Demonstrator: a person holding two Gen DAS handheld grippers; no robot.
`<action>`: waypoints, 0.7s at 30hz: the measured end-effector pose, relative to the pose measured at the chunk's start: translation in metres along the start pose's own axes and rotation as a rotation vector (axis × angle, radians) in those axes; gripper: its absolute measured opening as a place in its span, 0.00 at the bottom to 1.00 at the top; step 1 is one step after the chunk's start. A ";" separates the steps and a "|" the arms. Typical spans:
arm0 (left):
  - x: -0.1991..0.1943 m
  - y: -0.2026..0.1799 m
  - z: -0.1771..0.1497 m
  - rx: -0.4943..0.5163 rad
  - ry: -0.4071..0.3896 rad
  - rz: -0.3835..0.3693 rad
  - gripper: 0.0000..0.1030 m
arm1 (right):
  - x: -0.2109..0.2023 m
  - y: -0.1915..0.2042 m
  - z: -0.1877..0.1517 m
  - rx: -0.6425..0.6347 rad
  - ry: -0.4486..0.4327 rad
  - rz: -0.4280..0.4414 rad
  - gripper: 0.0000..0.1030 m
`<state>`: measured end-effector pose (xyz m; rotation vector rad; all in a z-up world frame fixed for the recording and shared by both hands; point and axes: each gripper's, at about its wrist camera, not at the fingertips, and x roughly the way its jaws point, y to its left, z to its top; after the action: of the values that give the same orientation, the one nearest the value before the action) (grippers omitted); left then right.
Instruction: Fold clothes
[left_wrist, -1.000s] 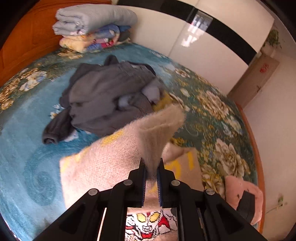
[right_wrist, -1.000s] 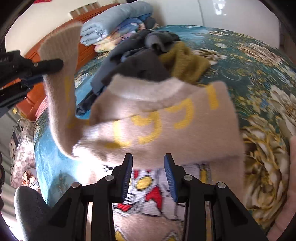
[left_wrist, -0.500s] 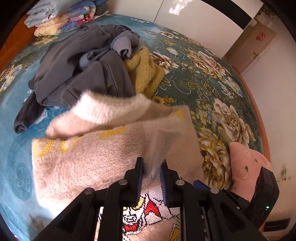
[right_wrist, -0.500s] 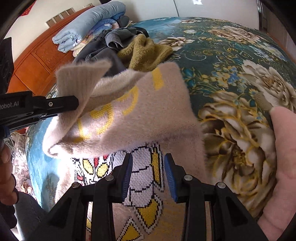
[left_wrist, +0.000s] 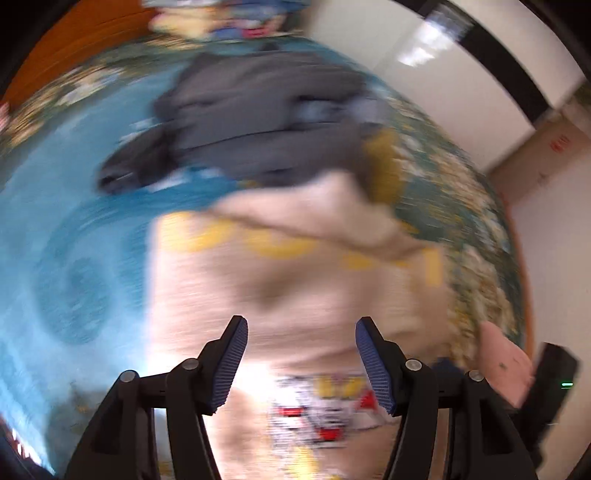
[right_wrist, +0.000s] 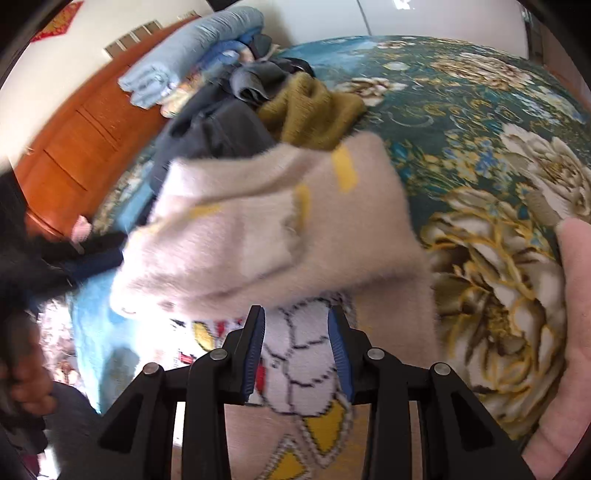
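Observation:
A beige fuzzy sweater (left_wrist: 295, 295) with yellow numbers and a cartoon print lies on the bed, its sleeve folded across the top. It also shows in the right wrist view (right_wrist: 280, 229). My left gripper (left_wrist: 299, 354) is open and empty just above the sweater; the view is blurred by motion. My right gripper (right_wrist: 297, 343) is open, its fingers hovering over the white cartoon print (right_wrist: 295, 369), holding nothing.
A pile of grey clothes (left_wrist: 266, 122) and a mustard knit (right_wrist: 314, 110) lie behind the sweater. Folded blankets (right_wrist: 192, 70) sit by the wooden headboard (right_wrist: 74, 147). The floral bedspread (right_wrist: 480, 129) stretches right. A pink pillow (left_wrist: 506, 365) lies at the bed edge.
My left gripper has let go of the sleeve, opened wide and pulled back. The sleeve now lies folded over the sweater. The right gripper stays open in place.

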<state>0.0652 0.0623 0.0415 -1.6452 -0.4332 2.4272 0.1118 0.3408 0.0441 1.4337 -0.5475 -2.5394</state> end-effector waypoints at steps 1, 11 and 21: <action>0.002 0.017 -0.002 -0.039 0.002 0.029 0.63 | 0.001 0.002 0.004 0.007 -0.003 0.028 0.40; -0.002 0.079 -0.034 -0.164 0.000 0.003 0.63 | 0.056 -0.022 0.030 0.300 0.077 0.128 0.42; -0.009 0.114 -0.043 -0.255 -0.004 -0.013 0.63 | 0.061 -0.006 0.047 0.348 0.054 0.166 0.08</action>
<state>0.1106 -0.0421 -0.0035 -1.7250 -0.7794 2.4503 0.0397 0.3376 0.0157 1.4831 -1.0935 -2.3504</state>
